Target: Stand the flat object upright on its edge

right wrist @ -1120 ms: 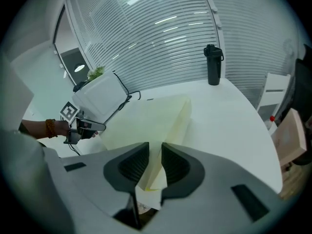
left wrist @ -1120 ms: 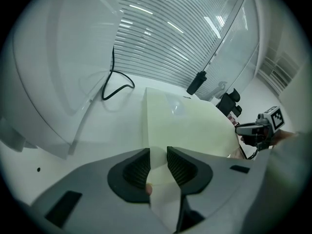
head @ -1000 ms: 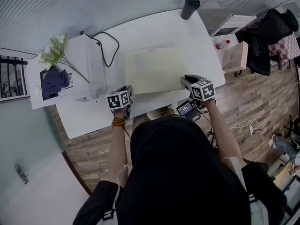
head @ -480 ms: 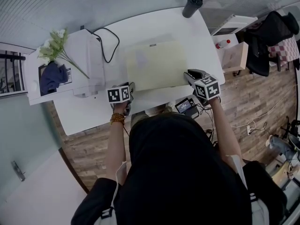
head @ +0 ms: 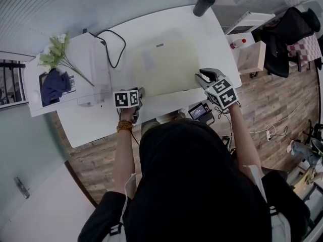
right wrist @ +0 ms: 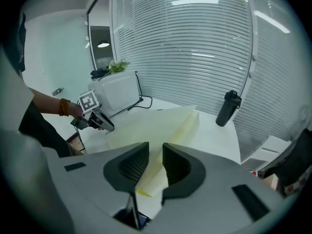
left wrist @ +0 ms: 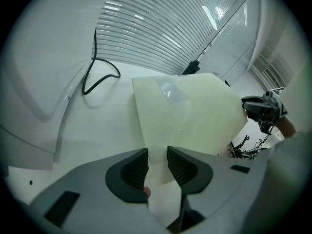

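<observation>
Head view: the pale yellow flat board (head: 169,67) is on the white table (head: 96,127), on the operator's side of the black bottle (head: 204,3) and near it but apart. The left gripper (head: 139,96) is at the board corner farthest from the bottle, and the right gripper (head: 203,77) is at the near corner on the bottle's side. Left gripper view: the jaws stand partly closed with the pads set on the board corner that runs between them. The near edge appears raised, and the edge toward the bottle appears down. Right gripper view: the jaws stand narrower, clamped on the board's edge, and the board slopes down toward the bottle. Hazards: both holds are shallow corner holds, so the board may pivot or slip from the pads as it tilts. The lower edge may skid on the smooth table toward the bottle and strike it. Uneven lift would twist the board. A thin edge gives little base, so an early release would likely drop the board flat.
</observation>
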Demonstrator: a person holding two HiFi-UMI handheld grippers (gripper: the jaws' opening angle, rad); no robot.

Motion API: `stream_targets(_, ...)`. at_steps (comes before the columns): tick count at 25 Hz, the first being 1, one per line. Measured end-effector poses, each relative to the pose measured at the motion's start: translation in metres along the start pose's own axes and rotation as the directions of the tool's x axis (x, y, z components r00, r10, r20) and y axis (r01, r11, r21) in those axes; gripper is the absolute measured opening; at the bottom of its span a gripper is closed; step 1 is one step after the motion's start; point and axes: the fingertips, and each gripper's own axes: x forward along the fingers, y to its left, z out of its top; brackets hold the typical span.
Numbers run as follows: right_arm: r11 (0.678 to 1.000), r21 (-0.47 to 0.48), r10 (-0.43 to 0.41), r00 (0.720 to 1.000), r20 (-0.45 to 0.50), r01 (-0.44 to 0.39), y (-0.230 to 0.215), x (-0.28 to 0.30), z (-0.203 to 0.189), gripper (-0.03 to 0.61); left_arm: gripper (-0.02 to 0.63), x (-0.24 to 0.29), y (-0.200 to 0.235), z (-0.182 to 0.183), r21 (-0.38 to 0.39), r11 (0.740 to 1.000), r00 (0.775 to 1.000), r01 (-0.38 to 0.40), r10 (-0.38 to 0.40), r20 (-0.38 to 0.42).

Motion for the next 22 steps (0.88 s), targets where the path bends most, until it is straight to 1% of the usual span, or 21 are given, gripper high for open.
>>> stream_targets(9,0.988,-0.155,-0.003,1.0,0.0,0.003,0.012,-0.009,0.032,0.074,0.117,0.002,-0.001,0.001,-0.014,1.0,1.0,0.024,-0.024,0.0)
stream_targets(14,0.977,-0.211,0.001,1.0,-0.003,-0.002,0.02,-0.012,0.046,0.074,0.117,0.002,0.0,0.002,-0.008,1.0,1.0,0.03,-0.03,0.009)
stream_targets(16,0.974,-0.225,0.005,1.0,0.008,-0.003,0.025,-0.014,0.054,0.074,0.113,0.002,-0.001,0.003,0.007,0.999,0.999,0.033,-0.033,0.008)
stream_targets(19,0.97,-0.243,-0.002,1.0,0.007,0.004,0.031,-0.015,0.063,0.074,0.044,0.002,-0.007,0.004,0.065,0.997,1.0,0.028,-0.028,-0.004)
stream_targets(21,0.96,-0.28,-0.027,1.0,-0.013,0.023,0.032,-0.015,0.066,0.074,0.027,0.003,-0.01,0.004,0.104,0.995,1.0,0.013,-0.013,0.001)
stream_targets(22,0.954,-0.297,-0.037,0.999,-0.022,0.029,0.032,-0.015,0.067,0.075,0.026,0.003,-0.011,0.005,0.111,0.994,1.0,0.01,-0.011,0.008)
